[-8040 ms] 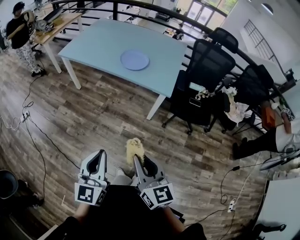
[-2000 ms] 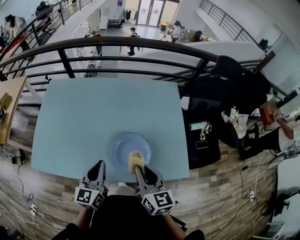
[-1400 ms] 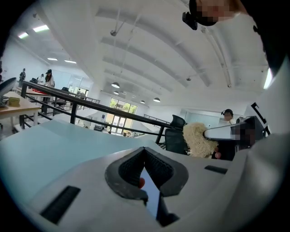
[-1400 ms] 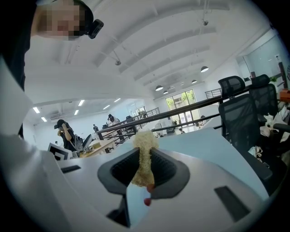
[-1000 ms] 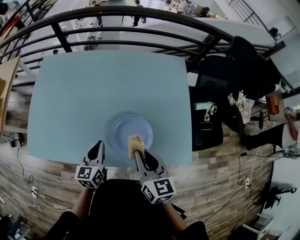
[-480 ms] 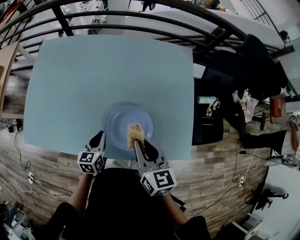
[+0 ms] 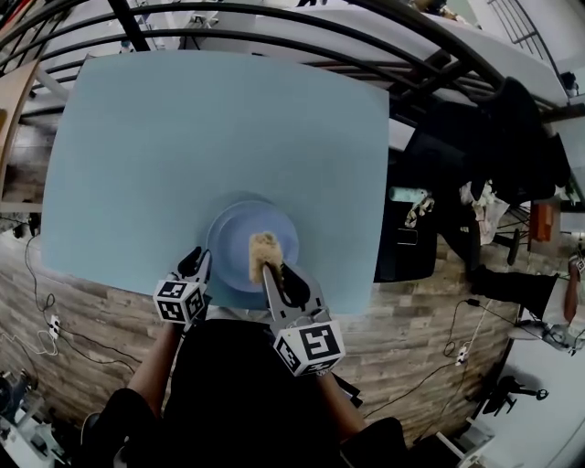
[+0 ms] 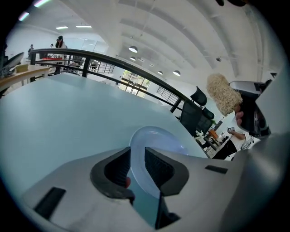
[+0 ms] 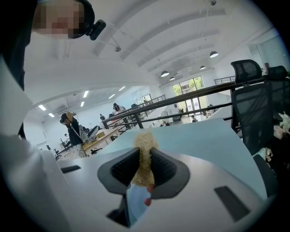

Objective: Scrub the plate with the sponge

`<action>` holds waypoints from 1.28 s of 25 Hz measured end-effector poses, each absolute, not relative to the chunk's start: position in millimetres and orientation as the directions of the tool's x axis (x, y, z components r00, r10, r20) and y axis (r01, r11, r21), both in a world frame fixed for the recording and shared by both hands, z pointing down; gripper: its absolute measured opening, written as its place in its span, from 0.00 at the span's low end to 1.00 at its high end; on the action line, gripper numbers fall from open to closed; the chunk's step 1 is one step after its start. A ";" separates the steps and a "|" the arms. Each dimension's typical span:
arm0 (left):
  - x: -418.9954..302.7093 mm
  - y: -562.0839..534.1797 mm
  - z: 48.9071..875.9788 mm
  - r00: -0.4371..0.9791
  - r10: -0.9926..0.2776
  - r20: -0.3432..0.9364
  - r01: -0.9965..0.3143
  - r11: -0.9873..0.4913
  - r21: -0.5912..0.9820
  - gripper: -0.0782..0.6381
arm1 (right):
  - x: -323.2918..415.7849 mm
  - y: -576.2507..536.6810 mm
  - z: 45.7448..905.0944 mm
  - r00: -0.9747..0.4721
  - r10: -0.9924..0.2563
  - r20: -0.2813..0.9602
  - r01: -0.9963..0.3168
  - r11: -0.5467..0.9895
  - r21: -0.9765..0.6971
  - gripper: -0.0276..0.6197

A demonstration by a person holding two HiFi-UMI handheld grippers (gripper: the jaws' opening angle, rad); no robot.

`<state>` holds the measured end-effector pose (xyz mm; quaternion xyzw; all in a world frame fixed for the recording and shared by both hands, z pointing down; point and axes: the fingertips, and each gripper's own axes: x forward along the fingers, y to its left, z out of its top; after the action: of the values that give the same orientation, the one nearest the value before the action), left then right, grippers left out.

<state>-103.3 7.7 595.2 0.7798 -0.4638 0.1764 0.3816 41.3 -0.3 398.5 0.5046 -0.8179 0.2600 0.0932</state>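
In the left hand-held gripper (image 7: 195, 262) the plate (image 7: 228, 238) is newly pinched by its rim, so the right hand-held gripper (image 7: 277, 272), clamping the sponge (image 7: 264, 253) just above, looks ready to scrub.

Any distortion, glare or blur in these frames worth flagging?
Head view: strong fisheye, the table edges and railing bow. Left gripper view: dark vignette at the corners, soft sheen on the plate. Right gripper view: same vignette, a mosaic patch top left, sponge in focus.
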 end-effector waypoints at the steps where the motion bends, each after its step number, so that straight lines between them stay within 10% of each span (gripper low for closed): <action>1: -101.5 7.2 599.7 0.508 -0.580 0.637 -0.857 -0.272 0.437 0.12 | 41.7 -2.3 400.0 -0.476 -0.773 0.419 -0.873 0.357 -0.333 0.15; 32: -106.0 -1.0 653.8 0.396 -0.488 0.777 -0.905 -0.065 0.421 0.12 | 40.5 -33.4 430.8 -0.527 -0.701 0.480 -0.848 0.396 -0.353 0.15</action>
<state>-106.0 -1.0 653.8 0.6944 -0.5016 0.2240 0.4648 40.5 -33.4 430.8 0.4690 -0.8257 0.2863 0.1279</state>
